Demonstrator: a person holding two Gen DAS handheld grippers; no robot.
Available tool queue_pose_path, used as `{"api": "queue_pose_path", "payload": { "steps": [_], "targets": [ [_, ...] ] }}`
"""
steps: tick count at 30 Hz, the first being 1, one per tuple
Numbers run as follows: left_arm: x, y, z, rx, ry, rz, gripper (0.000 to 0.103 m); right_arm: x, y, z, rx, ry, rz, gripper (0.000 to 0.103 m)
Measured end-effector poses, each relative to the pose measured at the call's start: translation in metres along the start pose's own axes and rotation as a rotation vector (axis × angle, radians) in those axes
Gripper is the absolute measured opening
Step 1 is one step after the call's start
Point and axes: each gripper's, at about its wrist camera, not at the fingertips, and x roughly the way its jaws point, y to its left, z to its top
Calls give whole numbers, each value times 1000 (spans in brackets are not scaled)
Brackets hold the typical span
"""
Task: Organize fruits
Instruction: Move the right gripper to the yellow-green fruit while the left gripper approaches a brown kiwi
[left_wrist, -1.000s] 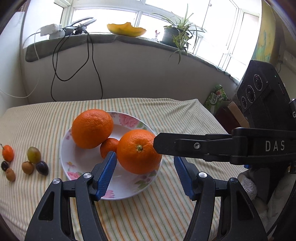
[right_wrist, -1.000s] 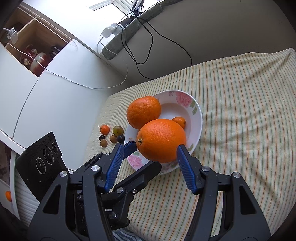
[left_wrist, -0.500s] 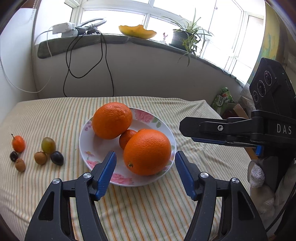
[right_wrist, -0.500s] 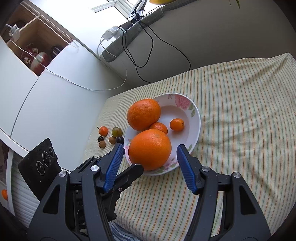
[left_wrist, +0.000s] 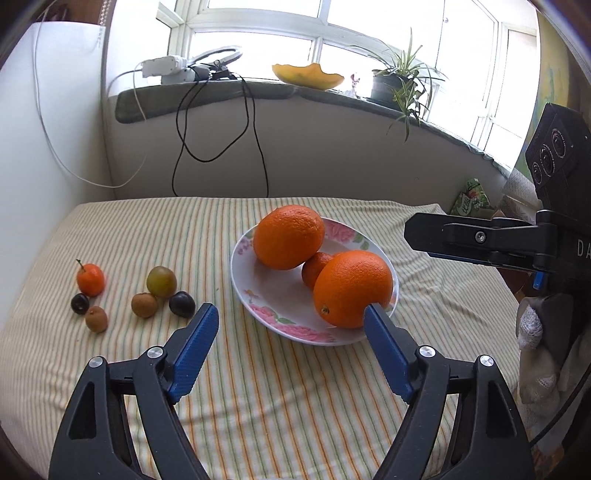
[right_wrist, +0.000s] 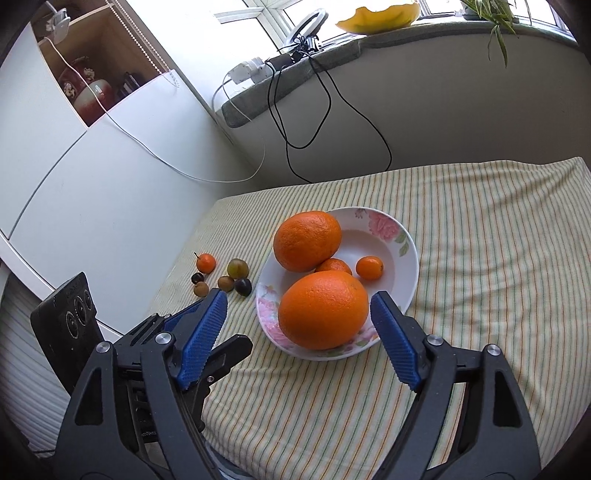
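Right wrist view: right gripper (right_wrist: 297, 314) had just been opening — ribbed blue pads wide, clear of the pebbled near orange (right_wrist: 323, 309) resting in the glossy floral plate (right_wrist: 400, 291). Left gripper (left_wrist: 290, 325) likewise widened, empty over the striped cloth (left_wrist: 258, 387).

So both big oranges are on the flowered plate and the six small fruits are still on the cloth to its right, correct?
Nearly. The two big oranges do sit on the flowered plate, but the six small fruits lie on the striped cloth to the plate's left, not its right. The left wrist view shows this clearly.
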Motion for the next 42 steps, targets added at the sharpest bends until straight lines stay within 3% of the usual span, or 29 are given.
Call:
{"api": "queue_pose_path", "payload": {
  "steps": [10, 21, 29, 36, 42],
  "targets": [
    [-8, 31, -11, -53, 1, 61, 82, 5, 30, -3, -108, -23, -16, 83],
    [-20, 94, -32, -149, -3, 101, 82, 21, 70, -3, -258, -47, -41, 83],
    [-23, 141, -45, -232, 2, 130, 80, 54, 99, 0, -324, 45, -24, 83],
    [-18, 165, -52, -278, 11, 125, 67, 88, 126, 1, -388, 130, -8, 83],
    [-11, 171, -52, -279, 16, 102, 52, 119, 141, 3, -432, 209, -4, 62]
  ]
}}
